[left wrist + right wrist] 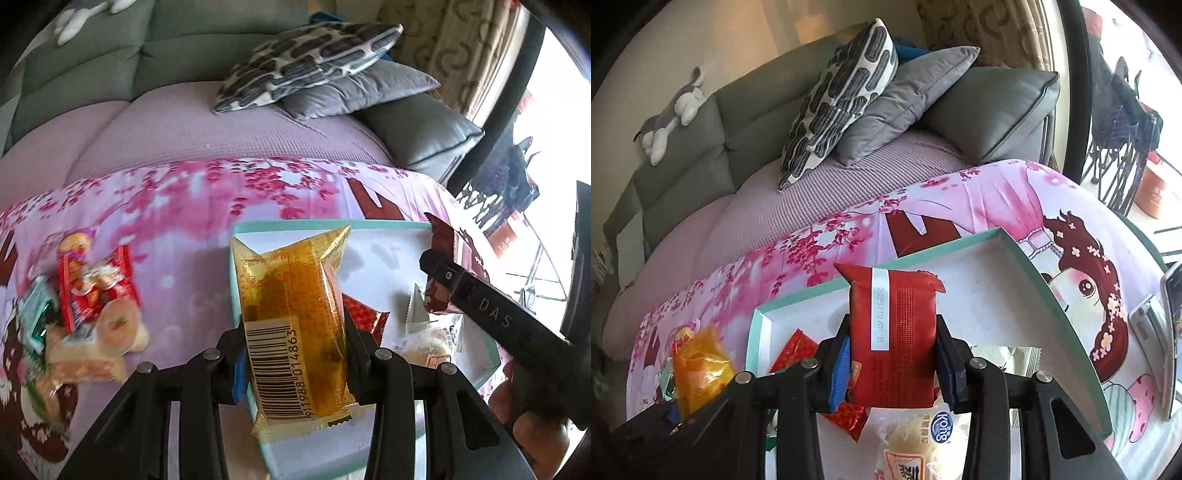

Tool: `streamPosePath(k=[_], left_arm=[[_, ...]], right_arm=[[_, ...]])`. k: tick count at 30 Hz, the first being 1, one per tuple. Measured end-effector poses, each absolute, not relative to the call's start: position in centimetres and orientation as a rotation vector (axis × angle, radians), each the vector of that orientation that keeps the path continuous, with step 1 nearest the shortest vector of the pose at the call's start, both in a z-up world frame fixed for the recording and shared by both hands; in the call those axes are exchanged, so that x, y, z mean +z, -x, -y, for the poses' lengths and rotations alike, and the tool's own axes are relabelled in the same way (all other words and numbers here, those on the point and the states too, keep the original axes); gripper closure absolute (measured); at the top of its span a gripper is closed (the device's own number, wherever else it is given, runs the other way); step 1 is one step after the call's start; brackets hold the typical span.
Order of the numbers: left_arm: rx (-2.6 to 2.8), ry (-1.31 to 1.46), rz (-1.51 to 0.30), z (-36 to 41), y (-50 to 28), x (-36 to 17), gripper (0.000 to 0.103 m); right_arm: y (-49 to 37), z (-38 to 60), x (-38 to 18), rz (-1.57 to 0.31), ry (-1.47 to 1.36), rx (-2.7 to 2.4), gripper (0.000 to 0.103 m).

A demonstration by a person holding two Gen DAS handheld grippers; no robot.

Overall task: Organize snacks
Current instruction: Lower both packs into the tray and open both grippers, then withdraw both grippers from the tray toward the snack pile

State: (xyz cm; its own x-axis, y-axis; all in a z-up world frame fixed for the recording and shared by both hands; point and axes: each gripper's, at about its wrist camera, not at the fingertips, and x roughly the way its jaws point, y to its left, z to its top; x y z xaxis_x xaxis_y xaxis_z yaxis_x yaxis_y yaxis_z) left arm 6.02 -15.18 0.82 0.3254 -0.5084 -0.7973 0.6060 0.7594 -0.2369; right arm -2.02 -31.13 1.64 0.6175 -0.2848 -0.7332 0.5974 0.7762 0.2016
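The left tool [295, 343] is clamped partway closed on a glossy amber cellophane snack packet [291, 314], its black jaws pressing both long sides just above the white barcode label. The packet is a puffy, pillow-shaped pouch with crimped ends, hanging over the near left edge of a shallow rectangular tray [384, 229] with a mint-green rim and smooth white floor.

The right tool [892, 354] grips a matte red foil packet [894, 332], blue pads squeezing its flanks; a white date strip runs down its face and its top seam is serrated. It is held above the same tray [1027, 266], where a small crinkled red sachet [794, 347] and a soft round bun in clear wrap [916, 443] lie on the floor.

The tray sits on a counter draped in a slick pink blossom-print cloth [177, 206]. To its left lies a loose heap of snacks [85, 306]: red wrappers, a green packet, pale buns. Behind, a ribbed lilac cover lies on a grey sofa [701, 122] with a patterned cushion [842, 96].
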Motion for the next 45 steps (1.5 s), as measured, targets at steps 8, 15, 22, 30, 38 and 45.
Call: streamPosePath(k=[8, 15, 22, 30, 38, 45], left_arm=[[-0.761, -0.141, -0.969, 18.9, -6.6, 0.7, 0.06], [-0.759, -0.161, -0.974, 20.3, -6.9, -0.2, 0.06], [-0.736, -0.181, -0.988, 20.5, -7.2, -0.7, 0.06], [-0.691, -0.186, -1.011, 20.0, -7.6, -0.5, 0.048], [-0.658, -0.172, -1.02, 19.1, -7.8, 1.3, 0.037], [-0.59, -0.162, -1.025, 17.6, -8.6, 2.1, 0.025]], right_arm=[[1.9, 32.2, 0.6, -0.762, -0.466, -0.551, 0.061], [2.1, 33.1, 0.1, -0.775, -0.471, -0.577, 0.061], [1.6, 33.1, -0.7, -0.813, -0.469, -0.575, 0.06], [1.4, 33.1, -0.9, -0.84, -0.483, -0.568, 0.06], [1.8, 33.2, -0.3, -0.864, -0.502, -0.589, 0.041], [1.5, 31.8, 0.6, -0.903, -0.413, -0.593, 0.036]])
